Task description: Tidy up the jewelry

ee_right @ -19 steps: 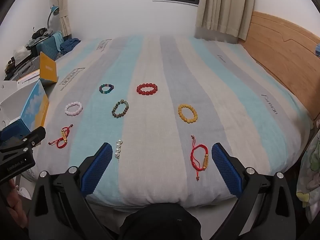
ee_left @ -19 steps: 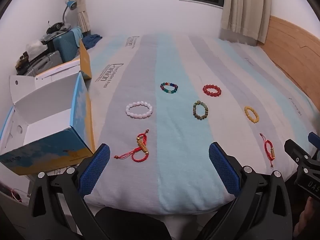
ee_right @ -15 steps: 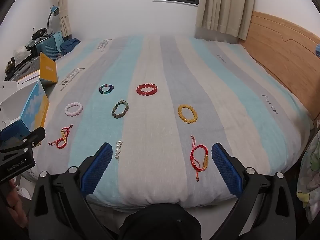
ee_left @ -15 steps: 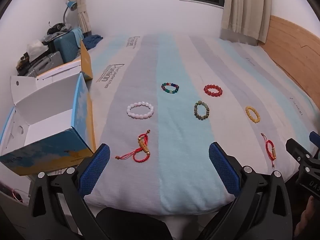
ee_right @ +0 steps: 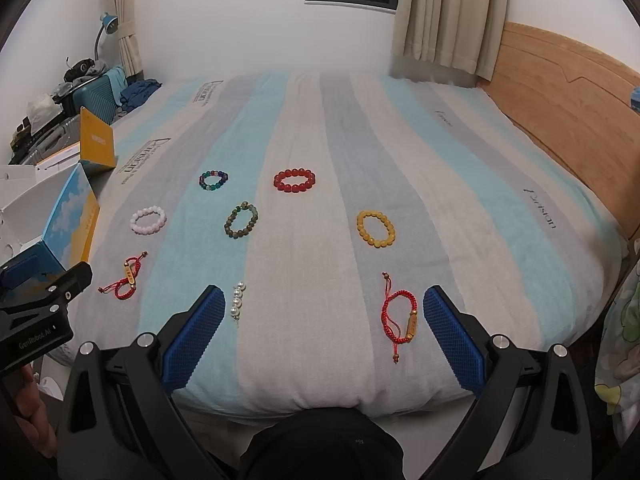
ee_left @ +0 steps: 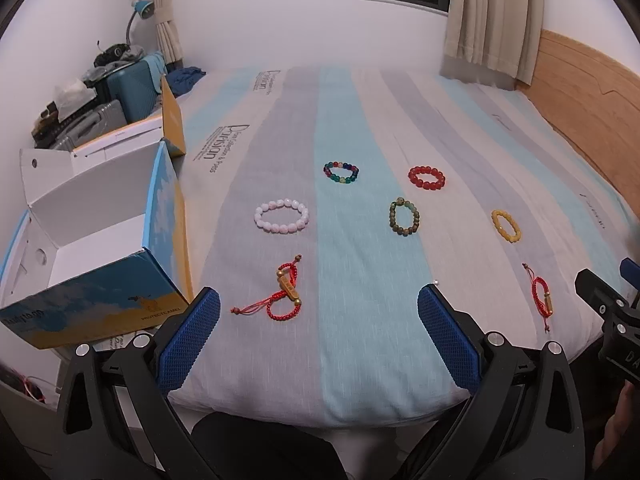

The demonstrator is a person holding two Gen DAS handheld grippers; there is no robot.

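Nothing on the bed [ee_left: 360,360] has shifted since the earlier frames. The left gripper [ee_left: 318,334] tilts downward, spread wide and empty, near the left red cord bracelet [ee_left: 286,292]. The right gripper [ee_right: 320,334] also gapes empty — only its view shows the pearl strand [ee_right: 237,304].

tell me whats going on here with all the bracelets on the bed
A person holds a two-finger gripper in each hand over a striped bed where bracelets lie spread apart. The left gripper and right gripper are both open and hold nothing. Nearest the left one lies a red cord bracelet, nearest the right another red cord bracelet. An open box sits at the bed's left edge. Nothing is picked up yet.
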